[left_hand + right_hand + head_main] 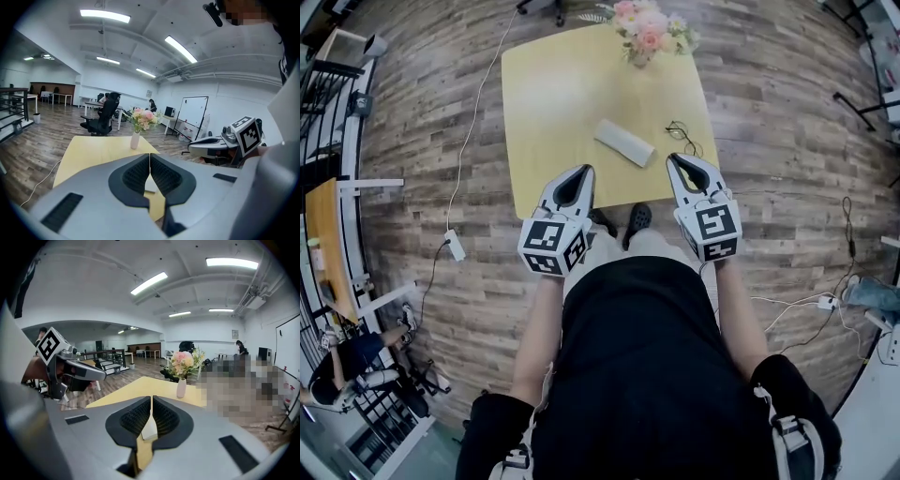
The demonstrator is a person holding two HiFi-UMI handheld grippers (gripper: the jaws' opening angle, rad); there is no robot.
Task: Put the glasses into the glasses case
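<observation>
Black cloth of the person's top fills the bottom of the head view. Only that view shows the glasses, thin dark wire frames lying on the smooth yellow table, just right of the pale oblong case. The left gripper and right gripper hover over the near edge. Each gripper view shows ribbed black pads pressed together with nothing between them, and a slim white vase of pink flowers.

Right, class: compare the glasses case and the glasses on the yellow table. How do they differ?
The glasses case is a pale solid oblong; the glasses are a thin dark frame, and smaller. The case lies near the table's middle, the glasses by its right edge. Both rest on the table.
</observation>
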